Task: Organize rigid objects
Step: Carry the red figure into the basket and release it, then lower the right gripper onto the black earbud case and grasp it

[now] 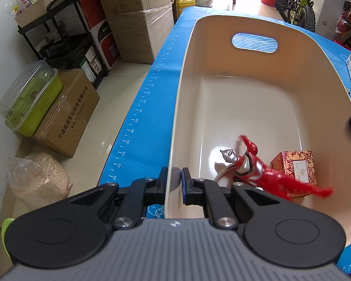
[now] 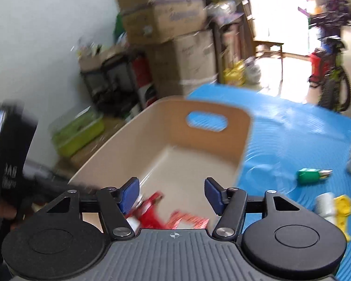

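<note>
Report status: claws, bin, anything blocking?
Left claw shut on beige plastic bin rim. Right claw open, empty. Red figurine, red patterned box inside. Nothing blocking.

Each gripper, the left gripper [image 1: 174, 175] and the right gripper [image 2: 172, 192], has a grey ribbed housing bearing a small crosshair mark. Beside that mark sit two black round hubs and black linkage arms with silver screws. Blue pads line the black fingers [image 2: 128, 190]
</note>
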`<state>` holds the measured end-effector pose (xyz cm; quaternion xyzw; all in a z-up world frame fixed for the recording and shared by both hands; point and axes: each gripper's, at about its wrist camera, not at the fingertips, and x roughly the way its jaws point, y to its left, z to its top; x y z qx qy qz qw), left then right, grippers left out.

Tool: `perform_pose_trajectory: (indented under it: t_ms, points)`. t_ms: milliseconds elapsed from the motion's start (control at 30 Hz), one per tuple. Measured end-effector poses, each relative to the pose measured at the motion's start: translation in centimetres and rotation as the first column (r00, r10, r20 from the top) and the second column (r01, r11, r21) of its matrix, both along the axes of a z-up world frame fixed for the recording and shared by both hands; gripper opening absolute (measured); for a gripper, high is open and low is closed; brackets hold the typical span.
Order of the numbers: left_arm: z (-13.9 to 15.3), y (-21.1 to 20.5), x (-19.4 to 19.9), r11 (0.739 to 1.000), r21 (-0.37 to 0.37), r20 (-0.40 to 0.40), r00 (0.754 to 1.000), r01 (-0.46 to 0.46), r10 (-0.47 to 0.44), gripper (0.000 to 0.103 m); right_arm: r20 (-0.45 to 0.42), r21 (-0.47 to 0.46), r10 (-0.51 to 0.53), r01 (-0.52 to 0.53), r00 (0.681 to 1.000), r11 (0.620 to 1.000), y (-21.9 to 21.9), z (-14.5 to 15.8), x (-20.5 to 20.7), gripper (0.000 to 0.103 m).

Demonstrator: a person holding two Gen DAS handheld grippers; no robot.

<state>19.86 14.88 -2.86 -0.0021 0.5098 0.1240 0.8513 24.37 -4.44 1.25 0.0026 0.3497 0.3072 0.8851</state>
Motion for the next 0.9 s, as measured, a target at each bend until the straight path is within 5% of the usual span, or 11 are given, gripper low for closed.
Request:
perform_pose_trajectory:
  t_ms: [200,400,900]
  points:
    - [0.0,0.0,0.0,1.000,-0.002,-0.001,1.000,-0.001,0.001,0.013,0.006,0.031,-0.195,0.195,0.981,0.980,-4.9,0.3,2.3,0.078]
    - [0.0,0.1,0.0,1.000,-0.006,0.001,1.000,-0.004,0.004,0.013,-0.065,0.032,-0.364,0.366,0.929,0.930,-8.4,-1.9,4.3,0.081]
    - [-0.1,0.1,-0.1,1.000,-0.005,-0.001,1.000,-0.003,0.003,0.013,-0.151,-0.164,-0.442,0.419,0.884,0.893,-9.3,-10.7,7.1,0.081]
